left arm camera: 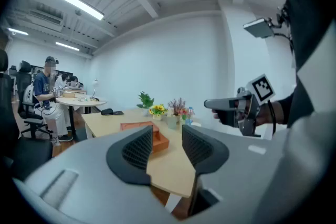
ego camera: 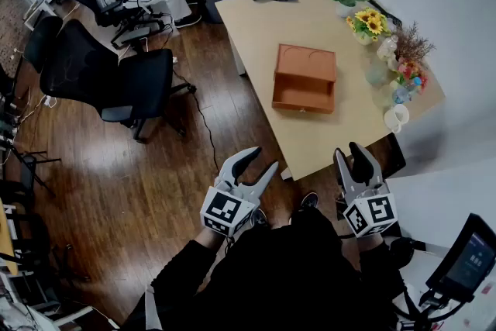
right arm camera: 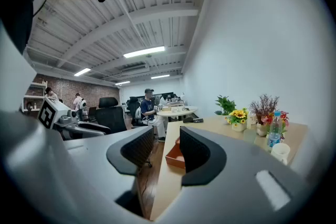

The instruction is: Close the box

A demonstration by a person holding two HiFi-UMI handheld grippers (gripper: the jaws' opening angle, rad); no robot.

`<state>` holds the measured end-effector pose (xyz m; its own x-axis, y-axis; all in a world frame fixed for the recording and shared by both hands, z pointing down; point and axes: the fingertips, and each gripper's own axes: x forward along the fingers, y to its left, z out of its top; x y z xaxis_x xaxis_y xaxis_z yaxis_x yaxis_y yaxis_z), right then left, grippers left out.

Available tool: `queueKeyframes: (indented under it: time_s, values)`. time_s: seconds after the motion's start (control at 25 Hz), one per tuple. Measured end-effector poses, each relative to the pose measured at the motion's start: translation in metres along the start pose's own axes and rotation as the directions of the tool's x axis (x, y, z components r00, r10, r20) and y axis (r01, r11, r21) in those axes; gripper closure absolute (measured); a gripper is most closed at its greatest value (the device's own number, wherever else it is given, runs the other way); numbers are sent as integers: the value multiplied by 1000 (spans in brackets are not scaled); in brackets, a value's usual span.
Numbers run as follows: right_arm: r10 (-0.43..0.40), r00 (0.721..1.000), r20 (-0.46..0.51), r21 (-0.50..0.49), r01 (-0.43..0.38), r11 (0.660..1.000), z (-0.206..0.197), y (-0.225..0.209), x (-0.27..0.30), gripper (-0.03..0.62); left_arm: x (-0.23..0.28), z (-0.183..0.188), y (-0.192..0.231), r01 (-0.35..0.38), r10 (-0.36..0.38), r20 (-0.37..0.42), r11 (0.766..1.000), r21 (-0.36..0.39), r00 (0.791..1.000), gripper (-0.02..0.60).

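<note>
sunflowers: far ahead of right tongs | white mug: nearer, ahead-right | black office chair: ahead-left of left tongs

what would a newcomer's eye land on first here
The open orange box lies alone in the middle of the light wooden table. In the foreground, the left gripper and right gripper are held short of the table's near end, both open and empty. Sunflowers brighten the table's right side.

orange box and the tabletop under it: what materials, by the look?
Open orange box: probably matte card or covered board; flat even colour, no shine, crisp square edges. Light tan tabletop: likely wood-look laminate; smooth, uniform colour, no grain visible from here.
</note>
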<state>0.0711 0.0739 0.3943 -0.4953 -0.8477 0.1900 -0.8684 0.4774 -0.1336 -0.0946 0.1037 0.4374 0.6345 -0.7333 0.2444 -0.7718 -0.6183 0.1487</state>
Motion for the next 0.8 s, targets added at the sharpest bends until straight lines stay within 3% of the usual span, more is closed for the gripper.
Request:
queueKeyframes:
  time_s: [0.16,0.28,0.44,0.56,0.72,0.8]
  values:
    - [36,995,-95,5,-35,999,-27,-34,47,439,53,-25,43,17,-13,-117,999,36,993,426]
    - [63,982,-177,12,-62,998,-53,-71,83,439,94,-36,78,-13,23,-175,998,60,984,426]
    - [52,932,-359,-187,-127,974,-105,-125,138,437,154,-52,121,-65,98,-246,988,141,964,395]
    - [30,861,-508,-284,-201,937,-150,-163,174,401,195,-87,145,-53,137,-379,973,223,915,334]
    - [61,740,-670,-233,-288,929,-197,-186,199,369,232,-141,166,12,147,-558,963,270,817,311]
    - [72,699,-711,-208,-307,928,-210,-186,203,368,242,-157,172,33,136,-614,966,256,778,311]
